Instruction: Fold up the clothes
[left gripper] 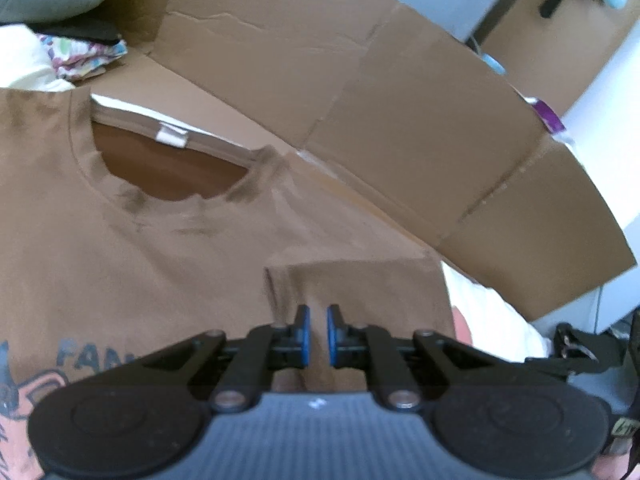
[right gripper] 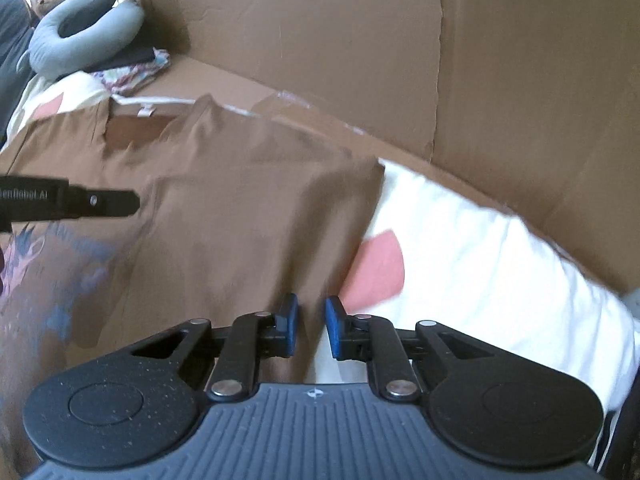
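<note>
A: Left wrist view: one brown T-shirt [left gripper: 132,248] lies spread on the bed, collar toward the cardboard wall, white neck tag [left gripper: 171,136] showing, and a blue and pink print [left gripper: 48,380] at the lower left.

B: And its sleeve?

A: One sleeve [left gripper: 360,292] lies folded in over the shirt, right in front of the left gripper [left gripper: 318,334]. Its blue pads stand a narrow slit apart; it looks closed down, and I cannot tell whether cloth is pinched.

B: The other one?

A: In the right wrist view the right gripper [right gripper: 311,326] hangs over the shirt's right edge, where brown cloth meets the white bedsheet [right gripper: 500,264]. Its jaws are partly apart with nothing visibly pressed between them. The left gripper's finger reaches in from the left edge of that view.

B: What carries it all?

A: One white sheet with salmon-pink patches [right gripper: 380,268]. One tall cardboard wall [right gripper: 320,40] runs along the far edge. At the far left corner sit one grey neck pillow [right gripper: 80,36], one dark folded cloth [right gripper: 124,58] and one patterned folded cloth [right gripper: 136,74] under it. The frames are blurred.
</note>
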`<state>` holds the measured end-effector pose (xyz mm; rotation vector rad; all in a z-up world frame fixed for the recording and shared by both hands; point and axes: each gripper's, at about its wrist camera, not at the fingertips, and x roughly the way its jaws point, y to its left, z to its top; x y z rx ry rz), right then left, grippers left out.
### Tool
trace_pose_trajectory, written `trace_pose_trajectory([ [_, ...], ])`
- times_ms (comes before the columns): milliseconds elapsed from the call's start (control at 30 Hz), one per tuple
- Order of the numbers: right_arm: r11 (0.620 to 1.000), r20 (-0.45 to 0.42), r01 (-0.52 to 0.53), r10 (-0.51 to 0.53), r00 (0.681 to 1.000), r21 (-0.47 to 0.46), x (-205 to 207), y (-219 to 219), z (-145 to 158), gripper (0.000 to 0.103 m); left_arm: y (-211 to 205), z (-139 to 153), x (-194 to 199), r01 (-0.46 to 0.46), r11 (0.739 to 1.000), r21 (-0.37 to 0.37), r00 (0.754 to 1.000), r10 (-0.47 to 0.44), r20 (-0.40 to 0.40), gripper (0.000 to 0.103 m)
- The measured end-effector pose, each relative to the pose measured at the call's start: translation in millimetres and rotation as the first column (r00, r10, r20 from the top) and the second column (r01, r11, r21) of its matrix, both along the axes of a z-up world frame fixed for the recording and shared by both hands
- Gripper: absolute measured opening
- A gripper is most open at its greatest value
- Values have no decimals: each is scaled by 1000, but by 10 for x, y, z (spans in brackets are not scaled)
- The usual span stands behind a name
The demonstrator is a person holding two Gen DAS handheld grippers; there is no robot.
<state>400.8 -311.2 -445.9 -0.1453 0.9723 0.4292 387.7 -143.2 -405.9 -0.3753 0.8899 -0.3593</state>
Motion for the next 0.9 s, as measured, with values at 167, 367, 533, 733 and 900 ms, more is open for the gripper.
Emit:
trace_pose_trajectory([
  [167, 1000, 4, -5, 5, 1000, -8, -261, -87, 20, 23, -221, 58, -167, 60, 998, 2, 998, -60, 7, 8],
  [367, 1000, 28, -8, 9, 1000, -20, -544, -147, 77, 24, -516, 73, -505, 164, 986, 23, 986, -164, -10, 8],
  [533, 999, 89, 31, -35, 995, 42, -692, -301, 196, 25, -644, 54, -702, 195, 981, 18, 980, -195, -27, 8],
  [733, 994, 67, 65, -71, 995, 87, -801, -295, 40, 25, -640, -14, -845, 192, 980, 52, 980, -189, -59, 8],
  [900, 994, 36, 79, -81, 996, 73, -852, -343, -46, 25, -523, -114, -911, 177, 980, 93, 981, -168, -93, 8],
])
